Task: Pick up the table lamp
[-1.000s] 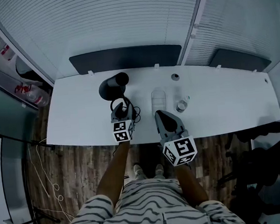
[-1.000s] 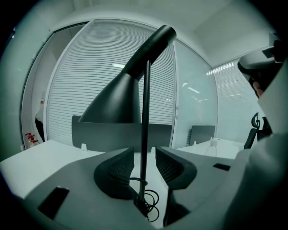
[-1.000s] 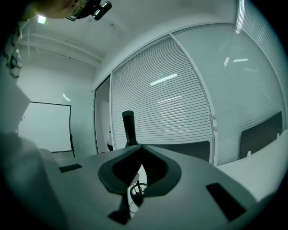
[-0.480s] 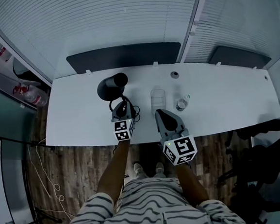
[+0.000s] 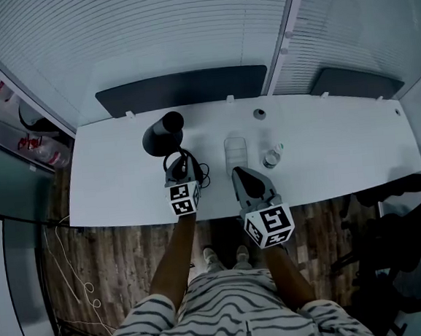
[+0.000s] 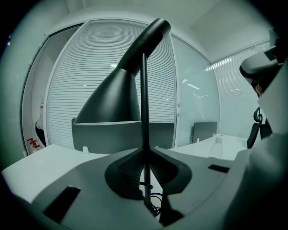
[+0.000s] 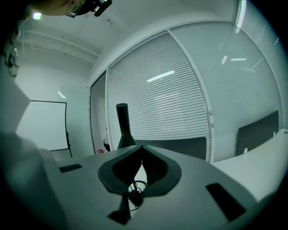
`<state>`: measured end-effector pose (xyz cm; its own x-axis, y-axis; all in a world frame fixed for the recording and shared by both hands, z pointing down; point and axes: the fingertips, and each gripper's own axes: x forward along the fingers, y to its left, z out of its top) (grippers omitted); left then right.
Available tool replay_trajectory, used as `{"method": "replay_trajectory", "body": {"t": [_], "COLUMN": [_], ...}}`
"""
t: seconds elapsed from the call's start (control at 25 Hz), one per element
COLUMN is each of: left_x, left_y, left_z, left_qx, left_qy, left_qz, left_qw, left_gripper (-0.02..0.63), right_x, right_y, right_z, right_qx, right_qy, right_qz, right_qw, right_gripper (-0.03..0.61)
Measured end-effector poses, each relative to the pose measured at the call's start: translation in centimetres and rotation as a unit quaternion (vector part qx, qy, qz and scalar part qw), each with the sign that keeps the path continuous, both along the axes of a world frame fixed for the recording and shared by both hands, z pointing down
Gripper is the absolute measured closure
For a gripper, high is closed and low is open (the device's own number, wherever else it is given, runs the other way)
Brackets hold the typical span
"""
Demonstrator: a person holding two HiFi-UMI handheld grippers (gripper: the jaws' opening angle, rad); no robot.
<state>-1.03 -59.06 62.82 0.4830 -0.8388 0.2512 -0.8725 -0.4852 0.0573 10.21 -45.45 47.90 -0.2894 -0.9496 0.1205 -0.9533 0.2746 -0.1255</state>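
Note:
The black table lamp (image 5: 162,133) stands on the white table (image 5: 341,159), left of middle, its cone shade tipped toward the far side. My left gripper (image 5: 181,161) reaches in from the near edge. Its jaws are closing on the thin upright stem (image 6: 145,103), and the pads touch it on both sides in the left gripper view (image 6: 145,150). The shade (image 6: 112,96) looms above and to the left there. My right gripper (image 5: 237,172) hovers at the near edge, shut and empty (image 7: 140,148). In the right gripper view the lamp (image 7: 123,128) stands beyond it, to the left.
A coiled black cable (image 5: 200,173) lies beside the lamp's base. A clear container (image 5: 236,150), a small bottle (image 5: 272,156) and a small round object (image 5: 258,113) sit right of the lamp. Dark panels (image 5: 182,91) line the table's far edge before slatted blinds.
The left gripper's jaws have narrowed from wide apart onto the lamp's stem. Neither hand has shifted; the lamp stands where it was.

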Motion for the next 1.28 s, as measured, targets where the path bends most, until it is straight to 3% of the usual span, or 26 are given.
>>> {"method": "replay_trajectory", "body": {"t": [0.48,0.8,1.28], "left_x": [-0.3,-0.2,-0.1], "left_y": [1.1,3.2,7.9], "left_z": [-4.2,-8.0,-12.7], "left_qx": [-0.023,0.003,0.027], "left_qy": [0.045,0.032,0.045], "left_qz": [-0.012,-0.017,-0.005], "left_qw": [0.9986,0.9993,0.9986], "left_gripper": [0.575,0.575,0.574], "right_x": [-1.5,-1.4,-3.0], "right_y": [-0.4,0.0,0.5], "right_z": [0.3,-0.2,-1.2], "right_qx": [-0.005,0.001,0.012], "right_qy": [0.011,0.001,-0.007], "right_qz": [-0.024,-0.026,-0.048], "right_qw": [1.0,1.0,0.999], "right_gripper": [0.566,0.566,0.566]}}
